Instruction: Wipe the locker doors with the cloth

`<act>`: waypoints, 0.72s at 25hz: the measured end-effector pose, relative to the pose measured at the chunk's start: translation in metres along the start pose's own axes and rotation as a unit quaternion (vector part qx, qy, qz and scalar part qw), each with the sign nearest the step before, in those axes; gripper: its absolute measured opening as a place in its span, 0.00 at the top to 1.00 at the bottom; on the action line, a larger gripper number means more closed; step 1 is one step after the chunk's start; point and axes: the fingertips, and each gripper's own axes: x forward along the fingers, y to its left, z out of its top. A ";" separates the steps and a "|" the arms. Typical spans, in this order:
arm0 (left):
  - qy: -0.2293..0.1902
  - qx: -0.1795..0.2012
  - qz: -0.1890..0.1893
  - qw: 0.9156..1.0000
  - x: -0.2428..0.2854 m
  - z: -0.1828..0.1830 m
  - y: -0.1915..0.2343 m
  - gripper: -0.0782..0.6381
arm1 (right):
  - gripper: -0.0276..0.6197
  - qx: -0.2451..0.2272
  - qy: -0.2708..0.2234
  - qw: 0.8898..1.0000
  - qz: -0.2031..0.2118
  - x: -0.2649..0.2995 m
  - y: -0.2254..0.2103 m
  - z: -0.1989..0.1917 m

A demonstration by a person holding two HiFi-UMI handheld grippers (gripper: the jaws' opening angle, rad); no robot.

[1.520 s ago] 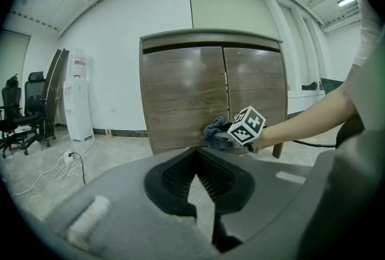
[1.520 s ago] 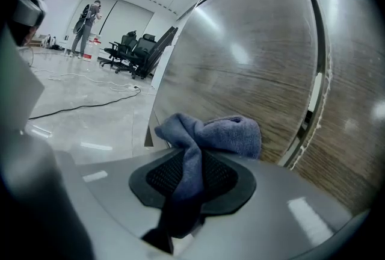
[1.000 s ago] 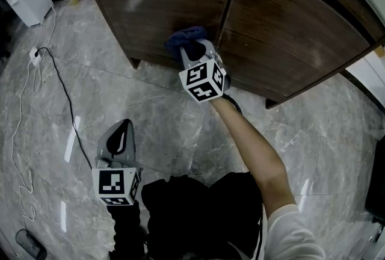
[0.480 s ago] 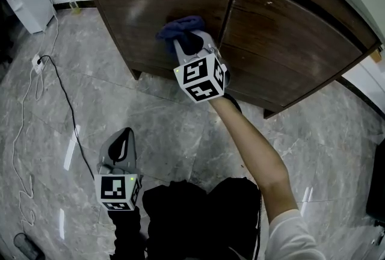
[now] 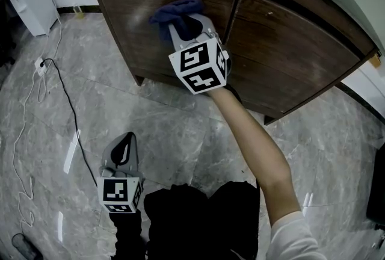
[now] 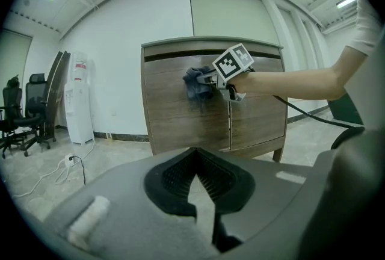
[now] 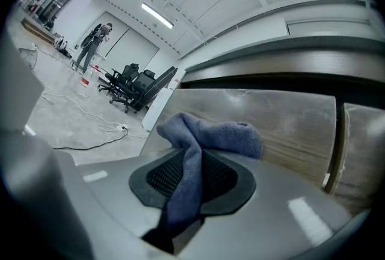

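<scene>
The right gripper (image 5: 183, 29) is clamped on the cloth (image 5: 175, 11). In the right gripper view a blue strip of cloth (image 7: 207, 135) runs down between the ribbed pads (image 7: 162, 176), and its free end bunches up against the left door (image 7: 289, 126) at 12 o'clock. In the head view this cloth sits high on the left door (image 5: 135, 24), with the seam to the right door (image 5: 289, 42) just at its 3 o'clock. The left gripper (image 5: 123, 149) hangs at 7 o'clock over the floor (image 5: 174, 126), well apart from the locker. Its tips meet and there is nothing between them (image 6: 195, 177). The strip's lower end vanishes down between the right jaws, the marker cube (image 5: 198, 64) covers the hand, and the right door is cut off at the frame edge.
</scene>
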 end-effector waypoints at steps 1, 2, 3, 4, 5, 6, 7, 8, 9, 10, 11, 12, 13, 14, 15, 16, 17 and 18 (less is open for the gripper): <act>0.000 0.000 0.000 1.000 -0.001 0.000 0.000 0.89 | 0.81 -0.001 -0.003 1.000 -0.001 0.000 -0.002 0.005; 0.000 -0.001 0.000 1.000 -0.001 -0.001 0.001 0.89 | 0.81 -0.002 -0.007 1.000 -0.002 0.000 -0.004 0.010; 0.000 -0.001 0.001 1.000 -0.002 -0.001 0.001 0.89 | 0.81 -0.005 -0.010 1.000 -0.003 0.000 -0.006 0.015; 0.000 -0.002 0.002 1.000 -0.002 -0.001 0.002 0.89 | 0.81 -0.008 -0.013 1.000 -0.004 0.000 -0.008 0.019; -0.001 -0.002 0.002 1.000 -0.003 -0.001 0.003 0.89 | 0.81 -0.011 -0.016 1.000 -0.004 0.000 -0.009 0.022; -0.002 -0.002 0.003 1.000 -0.003 -0.001 0.003 0.89 | 0.81 -0.014 -0.019 1.000 -0.004 0.000 -0.011 0.026; -0.002 -0.002 0.004 1.000 -0.003 -0.001 0.004 0.89 | 0.81 -0.015 -0.022 1.000 -0.005 -0.001 -0.013 0.029; -0.001 -0.002 0.005 1.000 -0.004 -0.001 0.005 0.89 | 0.81 -0.015 -0.025 1.000 -0.006 -0.001 -0.015 0.033; 0.000 -0.003 0.006 1.000 -0.004 -0.002 0.006 0.89 | 0.81 -0.015 -0.030 0.999 -0.008 -0.001 -0.017 0.038; 0.001 -0.003 0.007 1.000 -0.004 -0.003 0.006 0.89 | 0.81 -0.015 -0.035 0.999 -0.010 -0.001 -0.020 0.043; 0.001 -0.004 0.006 1.000 -0.005 -0.004 0.006 0.89 | 0.81 -0.016 -0.039 0.999 -0.012 -0.001 -0.022 0.048; 0.001 -0.005 0.006 1.000 -0.005 -0.005 0.007 0.89 | 0.81 -0.016 -0.044 0.999 -0.014 -0.002 -0.025 0.054; 0.001 -0.006 0.006 1.000 -0.005 -0.005 0.007 0.89 | 0.81 -0.018 -0.050 0.998 -0.016 -0.002 -0.027 0.059; 0.000 -0.006 0.006 1.000 -0.005 -0.005 0.008 0.89 | 0.81 -0.019 -0.054 0.998 -0.018 -0.002 -0.030 0.065; 0.000 -0.006 0.006 1.000 -0.005 -0.004 0.008 0.89 | 0.81 -0.020 -0.058 0.998 -0.019 -0.002 -0.032 0.069; 0.000 -0.007 0.007 1.000 -0.006 -0.005 0.009 0.89 | 0.81 -0.020 -0.060 0.998 -0.020 -0.002 -0.034 0.073; 0.000 -0.007 0.009 1.000 -0.006 -0.005 0.010 0.89 | 0.81 -0.020 -0.063 0.998 -0.021 -0.002 -0.034 0.076; 0.000 -0.007 0.010 1.000 -0.006 -0.005 0.010 0.89 | 0.81 -0.021 -0.064 0.997 -0.022 -0.002 -0.035 0.077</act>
